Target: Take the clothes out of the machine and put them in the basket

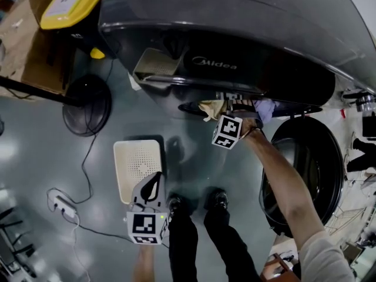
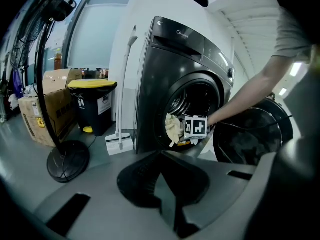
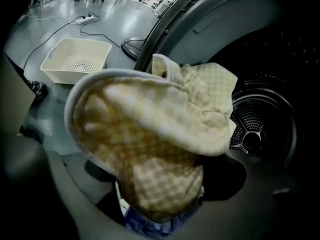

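One big washer point(image 1: 235, 28) is gaping open, basket point(image 1: 138, 169) sitting well apart. Checked cloth point(image 3: 150, 134) is bunching at its mouth between the spread jaws of the right gripper point(image 1: 238, 107) — I'd be clamping a thick fold; left gripper point(image 1: 153, 185) is hanging pinched together, empty.

Cloth point(image 3: 160, 134) in machine point(image 1: 235, 22) mouth, basket point(image 1: 138, 169) on floor point(image 1: 35, 157) before machine

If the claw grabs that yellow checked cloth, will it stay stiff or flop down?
Probably floppy: the yellow checked cloth hangs in soft folds from the washing machine. Likely light too, as it looks thin. It might drag the blue cloth beneath it along.
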A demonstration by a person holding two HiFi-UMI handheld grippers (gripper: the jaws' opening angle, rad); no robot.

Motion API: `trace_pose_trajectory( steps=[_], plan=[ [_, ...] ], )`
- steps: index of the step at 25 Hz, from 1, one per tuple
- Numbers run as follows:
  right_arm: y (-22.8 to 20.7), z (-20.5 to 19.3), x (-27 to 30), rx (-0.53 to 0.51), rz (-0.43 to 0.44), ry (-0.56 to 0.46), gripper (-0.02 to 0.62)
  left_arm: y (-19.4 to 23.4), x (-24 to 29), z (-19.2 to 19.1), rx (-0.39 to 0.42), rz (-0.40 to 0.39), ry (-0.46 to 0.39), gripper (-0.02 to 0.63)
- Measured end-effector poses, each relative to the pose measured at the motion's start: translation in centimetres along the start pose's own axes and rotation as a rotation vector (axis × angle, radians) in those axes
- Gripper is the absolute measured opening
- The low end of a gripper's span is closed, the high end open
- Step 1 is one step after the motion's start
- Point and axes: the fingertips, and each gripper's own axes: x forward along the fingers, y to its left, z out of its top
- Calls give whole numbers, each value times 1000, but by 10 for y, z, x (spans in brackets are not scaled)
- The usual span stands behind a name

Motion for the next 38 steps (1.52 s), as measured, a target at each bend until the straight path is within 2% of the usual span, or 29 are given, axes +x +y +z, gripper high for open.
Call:
trace_pose_trajectory(
  steps=[4,11,15,25,31,38],
  plan=[
    [2,0,-4,-14,1,5,460,1,-5,-4,-4,7,-2,18],
    [10,3,-24,-75,-16,-2,267,-3,-12,0,-5,11,-6,18],
    [14,3,-35,-95,-17,6,203,-8,-17,3,-2,8,-8,18],
    [18,-2,-84,-71,-40,-42,173,-30,-29,24,7,-8,-16,18],
    [18,-6,-127,3,-79,-78,173,-47,-34,44,43,-27,-35,18],
    [11,-11,-189,87,-119,-110,173,-59,-42,67,43,-46,-63,18]
  ],
)
